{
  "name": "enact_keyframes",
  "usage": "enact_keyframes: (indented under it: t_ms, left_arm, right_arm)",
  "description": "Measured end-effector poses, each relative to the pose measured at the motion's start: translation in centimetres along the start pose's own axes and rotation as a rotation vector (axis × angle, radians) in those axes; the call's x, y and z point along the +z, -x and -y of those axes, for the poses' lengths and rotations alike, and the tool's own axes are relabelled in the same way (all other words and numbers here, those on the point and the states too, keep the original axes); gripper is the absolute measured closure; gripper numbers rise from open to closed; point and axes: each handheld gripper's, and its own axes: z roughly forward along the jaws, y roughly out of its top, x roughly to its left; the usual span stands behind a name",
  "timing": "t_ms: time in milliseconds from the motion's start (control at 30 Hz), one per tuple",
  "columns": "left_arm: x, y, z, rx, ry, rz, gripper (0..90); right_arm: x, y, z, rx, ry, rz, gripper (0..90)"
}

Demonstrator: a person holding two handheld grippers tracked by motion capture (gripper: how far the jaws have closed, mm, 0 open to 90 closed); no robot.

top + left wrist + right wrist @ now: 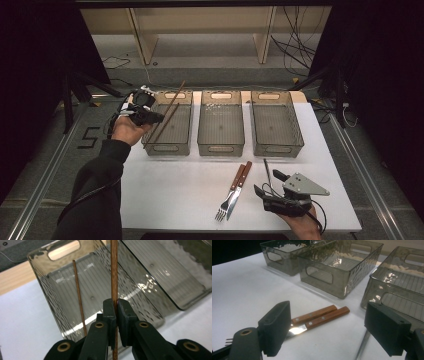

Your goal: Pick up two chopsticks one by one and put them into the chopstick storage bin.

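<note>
Left claw (116,307) tight around chopstick (114,270)

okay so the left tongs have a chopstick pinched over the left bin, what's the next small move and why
Probably lower the chopstick a little into the left bin and open the left tongs. They are shut on it above that bin, where another chopstick already leans, so the pair would end up together. The right tongs are open near the fork and knife.

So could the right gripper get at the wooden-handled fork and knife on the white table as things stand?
Probably yes. The right gripper has its jaws open, holds nothing, and sits just right of the wooden-handled fork and knife, with bare white table between them.
</note>
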Motion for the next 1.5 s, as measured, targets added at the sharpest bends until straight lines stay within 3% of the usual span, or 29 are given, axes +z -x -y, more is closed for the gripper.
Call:
enact_keyframes:
  t_ms: [167,633,867,1400,1500]
  left_arm:
    - [1.0,-0.9,-0.9,-0.007,-0.009,-0.020,84.9]
    - [4.3,-3.1,-0.9,-0.022,-0.010,-0.054,84.9]
    - [5.1,-3.1,-0.8,-0.007,-0.018,-0.063,84.8]
    - [7.0,-3.2,0.3,-0.049,-0.064,-0.060,83.3]
    - [6.9,-3.4,0.5,-0.066,-0.057,-0.047,70.8]
  right_arm:
    - [0.0,0.0,0.0,0.002,0.001,-0.002,22.0]
    - [0.0,0.1,0.1,0.004,-0.001,-0.004,22.0]
    - [0.0,0.1,0.1,0.003,0.000,-0.005,22.0]
    - [0.0,0.1,0.1,0.004,0.004,-0.005,22.0]
    - [0.0,0.1,0.1,0.004,0.005,-0.005,22.0]
